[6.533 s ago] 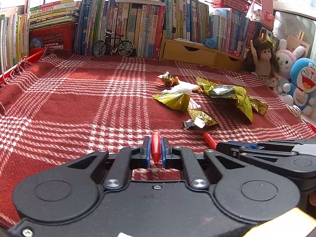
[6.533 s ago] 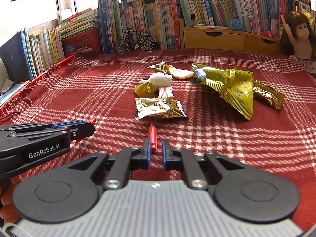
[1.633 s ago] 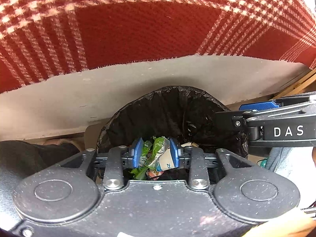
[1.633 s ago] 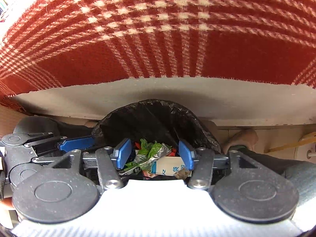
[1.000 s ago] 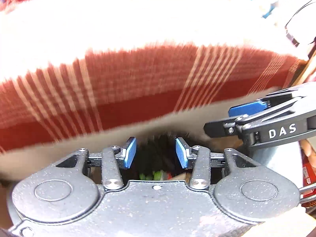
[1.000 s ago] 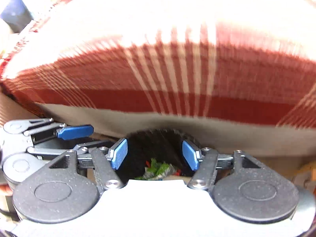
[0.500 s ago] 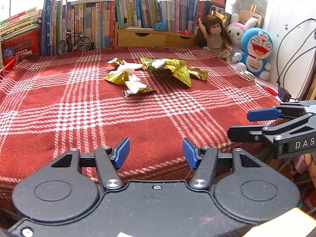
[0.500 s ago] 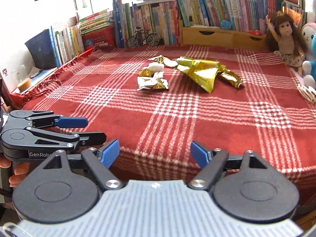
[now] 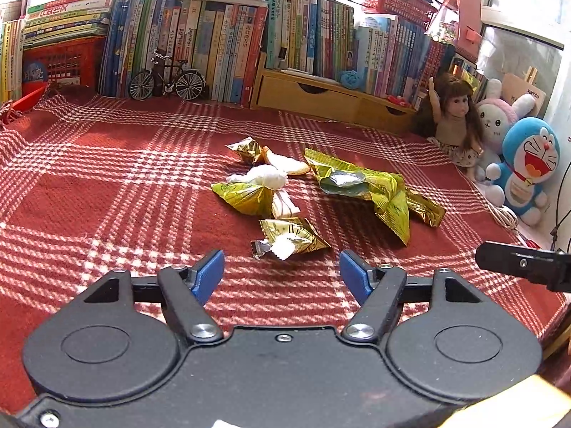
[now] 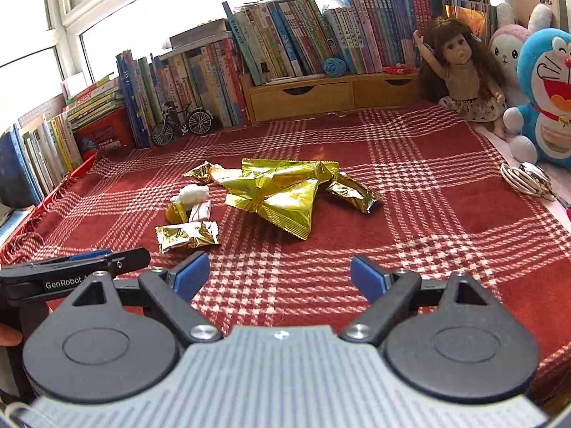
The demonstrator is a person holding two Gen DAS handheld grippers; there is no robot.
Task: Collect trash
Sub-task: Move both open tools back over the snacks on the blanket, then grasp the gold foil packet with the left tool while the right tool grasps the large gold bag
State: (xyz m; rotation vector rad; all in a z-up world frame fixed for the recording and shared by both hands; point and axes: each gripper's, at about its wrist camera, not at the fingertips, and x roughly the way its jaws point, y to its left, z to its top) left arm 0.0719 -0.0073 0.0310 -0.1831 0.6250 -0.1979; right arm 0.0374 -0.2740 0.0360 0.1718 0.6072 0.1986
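Both pairs of jaws stand spread wide with nothing between them: the left gripper (image 9: 282, 273) at the bottom centre of its view, the right gripper (image 10: 280, 276) likewise. The trash lies mid-frame on the red plaid cloth (image 9: 107, 192) over the tabletop. Nearest the left gripper is a small gold wrapper (image 9: 291, 235) with a white scrap; best to come in low and close on its raised crinkled edge, not pinching the cloth. Just beyond lie a folded gold wrapper (image 9: 244, 196), a white tissue wad (image 9: 262, 176) and a cracker (image 9: 285, 164). The big gold bag (image 10: 282, 192) suits the right gripper. Upper right, a doll (image 10: 460, 75) and plush toys (image 10: 546, 96), and a white cable (image 10: 524, 178), sit well apart from the trash; books (image 9: 214, 35) and a toy bicycle (image 9: 166, 80) line the back.
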